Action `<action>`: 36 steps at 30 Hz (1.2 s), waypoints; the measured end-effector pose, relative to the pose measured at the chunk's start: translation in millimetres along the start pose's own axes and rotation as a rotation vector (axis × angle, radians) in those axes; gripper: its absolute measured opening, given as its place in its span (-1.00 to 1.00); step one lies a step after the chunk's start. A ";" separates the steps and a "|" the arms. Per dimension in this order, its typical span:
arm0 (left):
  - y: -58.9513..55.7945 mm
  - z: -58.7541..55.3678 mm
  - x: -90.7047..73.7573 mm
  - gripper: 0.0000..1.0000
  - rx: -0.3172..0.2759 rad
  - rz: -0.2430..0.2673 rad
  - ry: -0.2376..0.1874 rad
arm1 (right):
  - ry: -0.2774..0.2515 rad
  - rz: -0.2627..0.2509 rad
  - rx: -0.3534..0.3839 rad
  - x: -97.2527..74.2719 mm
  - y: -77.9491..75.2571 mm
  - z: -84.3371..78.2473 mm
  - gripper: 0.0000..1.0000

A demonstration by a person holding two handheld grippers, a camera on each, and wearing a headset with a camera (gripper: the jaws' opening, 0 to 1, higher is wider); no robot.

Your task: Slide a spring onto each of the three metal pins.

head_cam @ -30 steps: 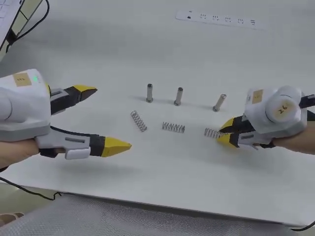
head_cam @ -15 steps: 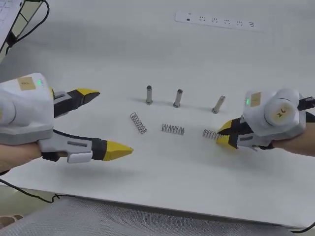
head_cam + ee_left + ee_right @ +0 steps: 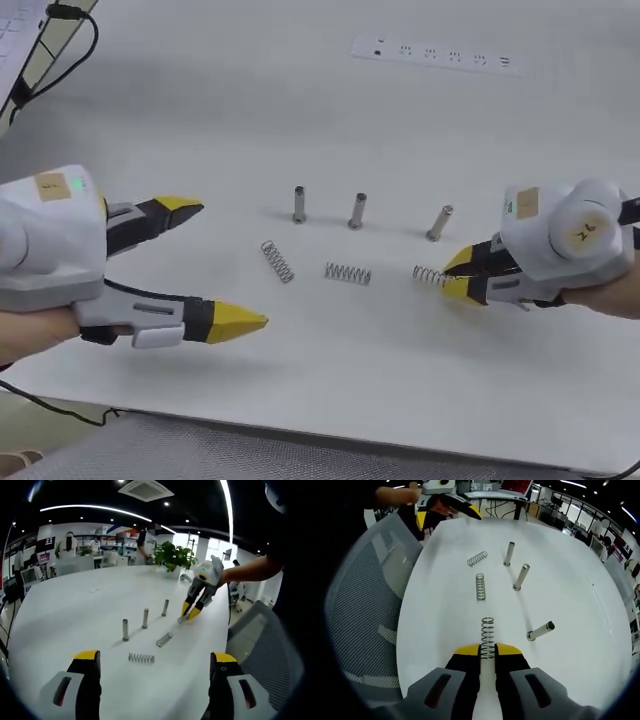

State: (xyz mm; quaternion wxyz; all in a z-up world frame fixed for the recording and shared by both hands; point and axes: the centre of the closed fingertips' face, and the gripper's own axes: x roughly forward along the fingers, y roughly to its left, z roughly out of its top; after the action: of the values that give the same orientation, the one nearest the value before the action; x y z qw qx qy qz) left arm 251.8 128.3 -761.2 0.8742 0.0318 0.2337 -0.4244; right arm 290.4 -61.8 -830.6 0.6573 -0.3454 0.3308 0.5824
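Three metal pins stand in a row on the white table: left pin (image 3: pixel 299 203), middle pin (image 3: pixel 357 210), right pin (image 3: pixel 440 222), which leans. In front of them lie a left spring (image 3: pixel 276 260) and a middle spring (image 3: pixel 347 272). My right gripper (image 3: pixel 458 275) is shut on one end of the right spring (image 3: pixel 430 275), low over the table. In the right gripper view that spring (image 3: pixel 487 632) sticks out forward from the gripper (image 3: pixel 487 650), with the leaning pin (image 3: pixel 540 630) just to the right. My left gripper (image 3: pixel 222 263) hangs wide open, left of the springs, holding nothing.
A white power strip (image 3: pixel 440 55) lies at the far side of the table, and a black cable (image 3: pixel 70 40) runs off the top left corner. The table's front edge (image 3: pixel 320 435) is near, with a grey mesh chair below it.
The head view has shifted a little. Both grippers keep about the same places, and the right one stays shut on the right spring.
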 end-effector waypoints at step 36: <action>-49.7 16.4 63.3 0.20 0.060 -0.233 -0.005 | -0.060 0.044 -0.044 -17.9 21.1 38.5 -0.84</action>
State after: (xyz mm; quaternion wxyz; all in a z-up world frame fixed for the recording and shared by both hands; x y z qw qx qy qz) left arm 254.0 46.3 -767.1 0.8183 0.0293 0.2207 -0.5299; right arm 268.8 -37.3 -796.3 0.6463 -0.3348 0.3056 0.6139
